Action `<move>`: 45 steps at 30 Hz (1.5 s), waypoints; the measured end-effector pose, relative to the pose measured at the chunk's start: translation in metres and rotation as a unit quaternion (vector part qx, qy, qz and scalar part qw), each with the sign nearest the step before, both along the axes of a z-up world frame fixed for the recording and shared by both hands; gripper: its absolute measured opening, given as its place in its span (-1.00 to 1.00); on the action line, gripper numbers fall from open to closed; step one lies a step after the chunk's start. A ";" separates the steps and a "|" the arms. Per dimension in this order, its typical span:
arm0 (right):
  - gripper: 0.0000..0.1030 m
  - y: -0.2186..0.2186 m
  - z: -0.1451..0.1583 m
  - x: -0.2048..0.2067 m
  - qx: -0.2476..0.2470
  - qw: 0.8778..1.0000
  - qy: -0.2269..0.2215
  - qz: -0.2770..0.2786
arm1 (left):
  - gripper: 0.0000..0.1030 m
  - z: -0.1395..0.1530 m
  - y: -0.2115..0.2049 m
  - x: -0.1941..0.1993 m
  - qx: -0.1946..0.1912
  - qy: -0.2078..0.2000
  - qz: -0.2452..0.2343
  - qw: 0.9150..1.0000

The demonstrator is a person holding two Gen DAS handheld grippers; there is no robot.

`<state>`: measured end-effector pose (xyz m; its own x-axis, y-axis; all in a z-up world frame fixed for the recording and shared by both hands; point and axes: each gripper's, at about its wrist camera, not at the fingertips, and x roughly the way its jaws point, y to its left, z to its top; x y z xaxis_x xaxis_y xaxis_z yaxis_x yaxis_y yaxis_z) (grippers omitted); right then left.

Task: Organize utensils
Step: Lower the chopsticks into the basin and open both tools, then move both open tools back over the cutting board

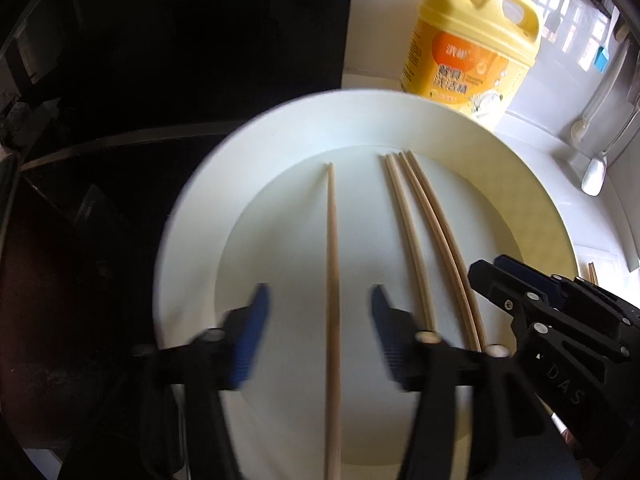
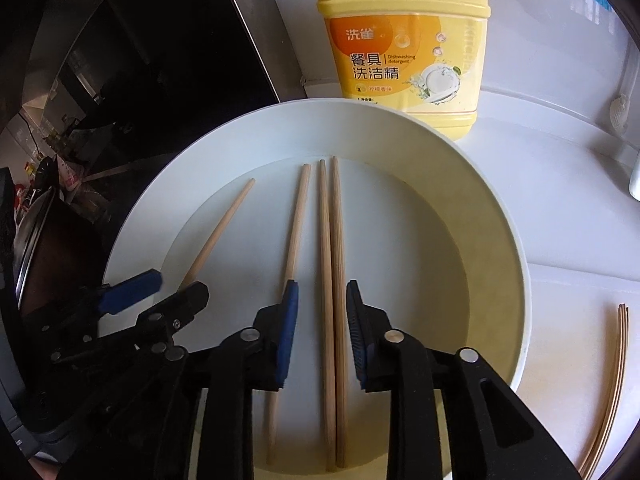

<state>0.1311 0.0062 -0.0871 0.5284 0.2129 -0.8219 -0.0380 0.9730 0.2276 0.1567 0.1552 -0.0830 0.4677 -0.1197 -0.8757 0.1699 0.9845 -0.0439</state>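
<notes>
Both black tongs, left (image 1: 316,312) and right (image 2: 322,304), stand apart, each straddling pale wooden chopsticks (image 2: 334,280) on the round white plate (image 2: 500,220), probably having laid them there.

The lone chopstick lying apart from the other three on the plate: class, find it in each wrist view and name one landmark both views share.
Left wrist view: lone chopstick runs up the picture's middle, between the open left gripper's fingers.
Right wrist view: lone chopstick slants at left, its near end behind the left gripper.
Shared landmark: yellow detergent bottle behind the white plate.
</notes>
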 end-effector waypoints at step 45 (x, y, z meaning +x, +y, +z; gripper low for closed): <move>0.10 -0.182 0.056 -0.215 -0.040 0.977 -0.052 -0.201 | 0.69 0.072 -0.104 -0.136 -0.014 -0.055 -0.115 0.992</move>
<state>-0.0843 -0.1756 -0.0314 0.6378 -0.0919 -0.7647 0.3317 0.9288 0.1651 0.0212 0.0512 -0.0113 0.5176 -0.2581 -0.8158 0.3954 0.9176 -0.0394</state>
